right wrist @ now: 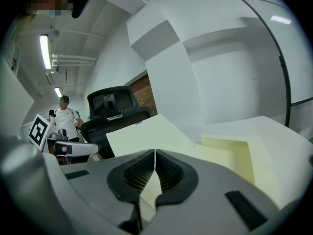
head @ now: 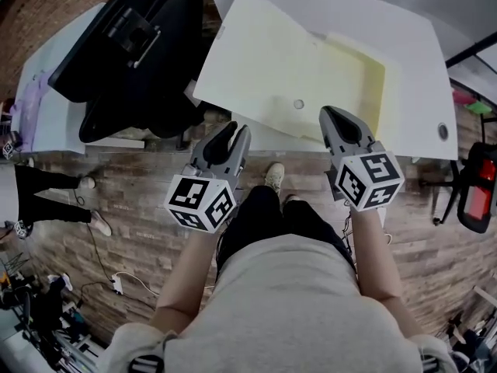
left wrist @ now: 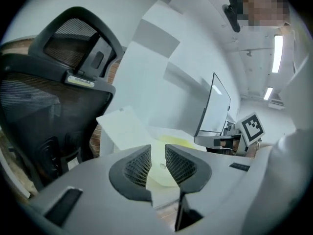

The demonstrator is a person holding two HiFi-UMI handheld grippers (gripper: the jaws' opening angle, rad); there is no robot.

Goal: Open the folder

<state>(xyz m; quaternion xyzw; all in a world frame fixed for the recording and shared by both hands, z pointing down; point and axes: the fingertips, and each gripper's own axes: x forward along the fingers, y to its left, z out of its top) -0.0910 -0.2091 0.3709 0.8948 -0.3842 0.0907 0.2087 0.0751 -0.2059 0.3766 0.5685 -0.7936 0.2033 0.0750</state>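
**A:** Where's the folder [head: 287, 68]?

**B:** It's flat on the white bench [head: 411, 37] and lying open. Its pale cover spreads left past the bench edge, toward the black chair [head: 124, 45].

**A:** And the jaws?

**B:** The left gripper [head: 229, 134] shows a narrow gap with nothing in it. The right gripper [head: 342, 119] is pressed together, empty. Both hover at the bench's near edge, above the wooden floor [head: 140, 224].

Office-type workroom: white desk [head: 419, 68], black mesh office chair [head: 132, 45], monitor [left wrist: 215, 106], ceiling strip lights [left wrist: 278, 53].
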